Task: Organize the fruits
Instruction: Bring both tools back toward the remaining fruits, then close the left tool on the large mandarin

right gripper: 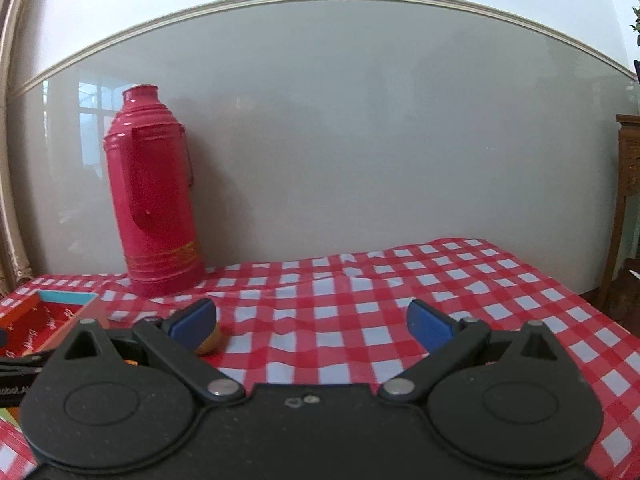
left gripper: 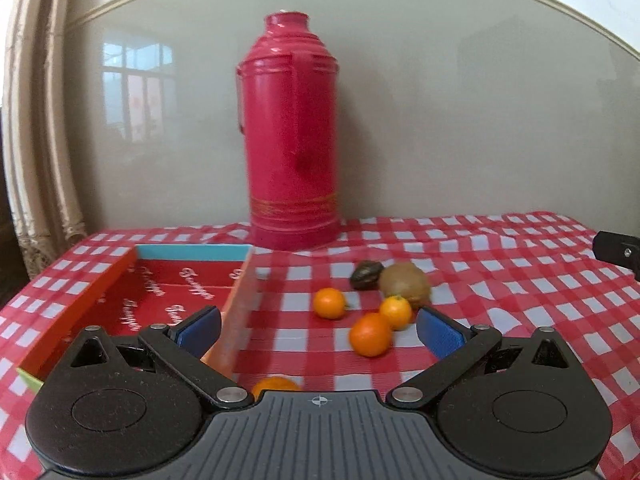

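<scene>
Three small oranges (left gripper: 370, 334) lie loose on the checked cloth, with a brown kiwi (left gripper: 405, 284) and a dark fruit (left gripper: 366, 275) just behind them. A fourth orange (left gripper: 275, 383) peeks out right under my left gripper (left gripper: 318, 330), which stands open and holds nothing. To the left lies a red cardboard box (left gripper: 156, 292), its inside showing only white lettering. My right gripper (right gripper: 312, 324) is open too, over bare cloth. A brown fruit (right gripper: 212, 342) shows partly behind its left finger (right gripper: 192, 322). The same box (right gripper: 44, 320) appears at the far left edge.
A tall pink thermos (left gripper: 294, 136) stands at the back of the table against a glossy wall; the right wrist view shows the thermos (right gripper: 154, 196) too. Part of the other gripper (left gripper: 618, 252) enters at the right edge. A wooden stand (right gripper: 628, 200) is beyond the table's right side.
</scene>
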Motion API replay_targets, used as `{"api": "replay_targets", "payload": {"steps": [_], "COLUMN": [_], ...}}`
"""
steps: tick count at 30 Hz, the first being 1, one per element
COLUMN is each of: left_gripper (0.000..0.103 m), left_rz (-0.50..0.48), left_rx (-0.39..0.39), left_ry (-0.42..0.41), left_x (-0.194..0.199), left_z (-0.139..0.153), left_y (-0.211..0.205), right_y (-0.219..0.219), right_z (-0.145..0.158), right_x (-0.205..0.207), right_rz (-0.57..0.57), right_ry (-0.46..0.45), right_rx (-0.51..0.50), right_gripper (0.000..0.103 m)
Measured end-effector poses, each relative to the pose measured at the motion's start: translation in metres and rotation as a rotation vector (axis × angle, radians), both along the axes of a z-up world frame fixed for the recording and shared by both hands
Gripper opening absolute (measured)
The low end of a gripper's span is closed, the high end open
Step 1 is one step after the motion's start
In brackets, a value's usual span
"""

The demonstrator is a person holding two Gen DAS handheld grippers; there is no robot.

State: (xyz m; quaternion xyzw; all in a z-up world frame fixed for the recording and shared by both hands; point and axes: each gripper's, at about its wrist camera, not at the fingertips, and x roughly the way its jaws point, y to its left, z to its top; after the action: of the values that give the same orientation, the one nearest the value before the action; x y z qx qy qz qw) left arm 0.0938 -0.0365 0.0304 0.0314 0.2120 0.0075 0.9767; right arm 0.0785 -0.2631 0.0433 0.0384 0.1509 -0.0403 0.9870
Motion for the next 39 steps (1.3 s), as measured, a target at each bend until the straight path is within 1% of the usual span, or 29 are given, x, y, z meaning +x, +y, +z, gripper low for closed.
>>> {"api": "replay_targets", "payload": {"steps": [2,10,16,18,19,20,22,26,28,30,31,32,33,35,39], "left_gripper": [0.103,0.102,0.102,0.086,0.083,0.081,0.081,0.078,0.073,0.059,0.057,0.045,0.038,0.038,0.038], "left_rz": [-0.005,-0.007,-0.006,-0.008,-0.013,-0.014,-0.005,0.002,0.004,0.005,0.01,0.013,0.014,0.004,-0.003], "left_rx": [-0.007,-0.045,-0.007,-0.018,-0.029,-0.041,-0.041,-0.054,-0.06,-0.063,-0.055,-0.047,-0.05,-0.075,-0.068], "left_ry": [-0.004,0.042,0.099,0.132,0.151,0.165,0.181,0.208,0.227,0.24,0.241,0.237,0.234,0.23,0.201], "left_x": [0.004,0.029,0.054,0.064,0.069,0.073,0.08,0.09,0.093,0.096,0.096,0.096,0.095,0.092,0.084], "left_z": [-0.001,-0.017,-0.03,-0.035,-0.038,-0.04,-0.046,-0.053,-0.057,-0.061,-0.062,-0.062,-0.061,-0.058,-0.05], "left_y": [-0.006,-0.019,-0.03,-0.032,-0.033,-0.033,-0.035,-0.036,-0.037,-0.038,-0.04,-0.041,-0.042,-0.039,-0.038], "right_y": [-0.007,-0.031,-0.04,-0.042,-0.043,-0.044,-0.046,-0.049,-0.05,-0.051,-0.051,-0.052,-0.052,-0.052,-0.05], "right_z": [-0.004,-0.019,-0.033,-0.038,-0.041,-0.042,-0.044,-0.048,-0.05,-0.052,-0.052,-0.053,-0.054,-0.054,-0.049], "right_x": [0.001,0.01,0.022,0.025,0.029,0.031,0.032,0.036,0.037,0.039,0.041,0.041,0.042,0.043,0.039], "right_rz": [-0.017,-0.106,-0.138,-0.146,-0.149,-0.149,-0.155,-0.162,-0.164,-0.17,-0.176,-0.181,-0.185,-0.187,-0.182], "right_ry": [0.011,0.025,0.046,0.052,0.071,0.079,0.071,0.085,0.096,0.116,0.126,0.131,0.138,0.148,0.138], "right_rx": [-0.005,0.001,0.004,-0.005,-0.003,0.003,0.002,-0.003,-0.004,-0.005,-0.007,-0.009,-0.011,-0.009,-0.007], "right_gripper": [0.097,0.097,0.097,0.097,0.097,0.096,0.097,0.097,0.097,0.097,0.097,0.097,0.097,0.097,0.097]}}
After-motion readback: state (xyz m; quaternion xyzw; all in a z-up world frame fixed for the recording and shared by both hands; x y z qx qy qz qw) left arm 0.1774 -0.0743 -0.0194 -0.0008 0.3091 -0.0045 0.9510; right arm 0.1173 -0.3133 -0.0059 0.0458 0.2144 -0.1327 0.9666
